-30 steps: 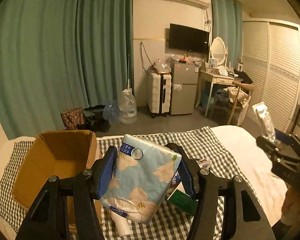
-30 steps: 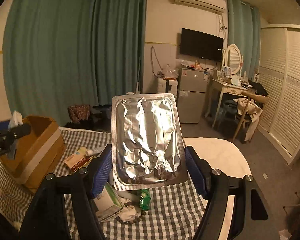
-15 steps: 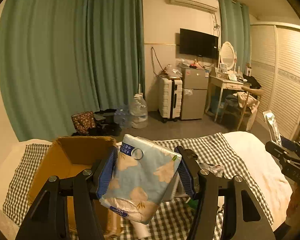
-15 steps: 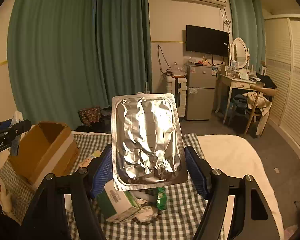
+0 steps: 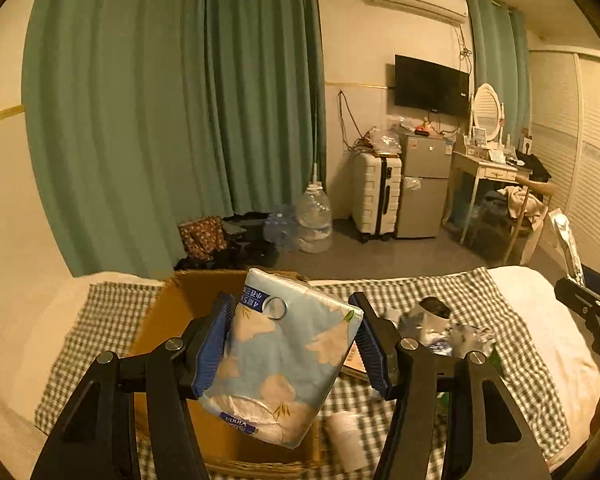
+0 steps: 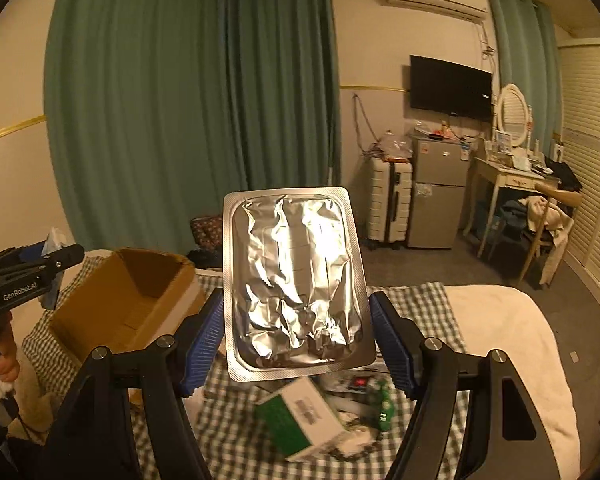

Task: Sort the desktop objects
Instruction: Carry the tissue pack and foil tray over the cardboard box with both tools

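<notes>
Tissue pack over the box, foil sheet waiting

Left gripper (image 5: 294, 346) clamps a tissue pack (image 5: 284, 356) above the open cardboard box (image 5: 172, 320). Right gripper (image 6: 296, 342) pinches a foil blister sheet (image 6: 296, 292) above the checked cloth (image 6: 416, 296). Best release each only once it hangs squarely over the box mouth, low enough not to bounce out.

The left gripper (image 5: 292, 346) clamps a tissue pack (image 5: 284, 360) above the cardboard box (image 5: 172, 320) on the bed's (image 5: 540, 320) left side.
</notes>
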The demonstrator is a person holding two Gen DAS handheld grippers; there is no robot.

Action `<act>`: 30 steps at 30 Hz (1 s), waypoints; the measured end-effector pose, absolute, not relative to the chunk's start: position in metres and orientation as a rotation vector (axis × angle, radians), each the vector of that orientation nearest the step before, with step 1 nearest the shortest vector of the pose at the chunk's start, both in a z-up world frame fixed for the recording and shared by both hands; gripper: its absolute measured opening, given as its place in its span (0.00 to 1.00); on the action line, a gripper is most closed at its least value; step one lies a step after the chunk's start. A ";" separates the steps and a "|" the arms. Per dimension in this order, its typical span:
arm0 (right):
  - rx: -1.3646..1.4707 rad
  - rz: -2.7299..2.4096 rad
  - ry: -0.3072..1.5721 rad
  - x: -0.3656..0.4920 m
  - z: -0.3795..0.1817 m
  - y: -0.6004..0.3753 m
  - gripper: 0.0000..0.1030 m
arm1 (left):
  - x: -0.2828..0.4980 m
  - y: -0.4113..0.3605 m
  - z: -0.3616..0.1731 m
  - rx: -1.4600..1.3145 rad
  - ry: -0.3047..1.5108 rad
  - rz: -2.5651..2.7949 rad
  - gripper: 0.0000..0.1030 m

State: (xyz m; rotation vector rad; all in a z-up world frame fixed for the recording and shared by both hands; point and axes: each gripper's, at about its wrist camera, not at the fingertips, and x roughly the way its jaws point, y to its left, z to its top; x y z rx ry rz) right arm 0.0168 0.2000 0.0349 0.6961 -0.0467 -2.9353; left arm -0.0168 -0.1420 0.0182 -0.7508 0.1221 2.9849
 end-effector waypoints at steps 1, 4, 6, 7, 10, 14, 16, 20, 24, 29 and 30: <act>0.693 -2.925 -0.042 0.015 0.036 0.193 0.68 | -0.016 -0.145 0.019 -0.745 0.125 2.988 0.59; 0.686 -2.896 -0.038 0.011 0.037 0.174 0.68 | -0.015 -0.163 0.021 -0.735 0.075 3.014 0.59; 0.687 -2.871 -0.027 0.007 0.037 0.160 0.68 | -0.016 -0.176 0.019 -0.737 0.028 3.018 0.59; 0.689 -2.863 -0.021 0.005 0.036 0.154 0.68 | -0.018 -0.182 0.018 -0.739 0.008 3.014 0.59; 0.693 -2.831 0.002 0.000 0.034 0.134 0.68 | -0.020 -0.200 0.014 -0.755 -0.027 3.028 0.59; 0.697 -2.792 0.031 -0.009 0.032 0.111 0.68 | -0.024 -0.220 0.009 -0.785 -0.056 3.050 0.59; 0.698 -2.770 0.036 -0.013 0.030 0.099 0.68 | -0.029 -0.227 0.004 -0.810 -0.044 3.071 0.59; 0.709 -2.728 0.040 -0.023 0.026 0.077 0.68 | -0.034 -0.232 -0.006 -0.851 0.004 3.091 0.59; 0.724 -2.689 0.063 -0.032 0.021 0.054 0.68 | -0.037 -0.235 -0.014 -0.879 0.027 3.086 0.59; 0.752 -2.647 0.070 -0.044 0.014 0.029 0.68 | -0.046 -0.242 -0.026 -0.926 0.020 3.075 0.59; 0.759 -2.639 0.073 -0.048 0.012 0.025 0.68 | -0.050 -0.242 -0.029 -0.939 0.021 3.071 0.59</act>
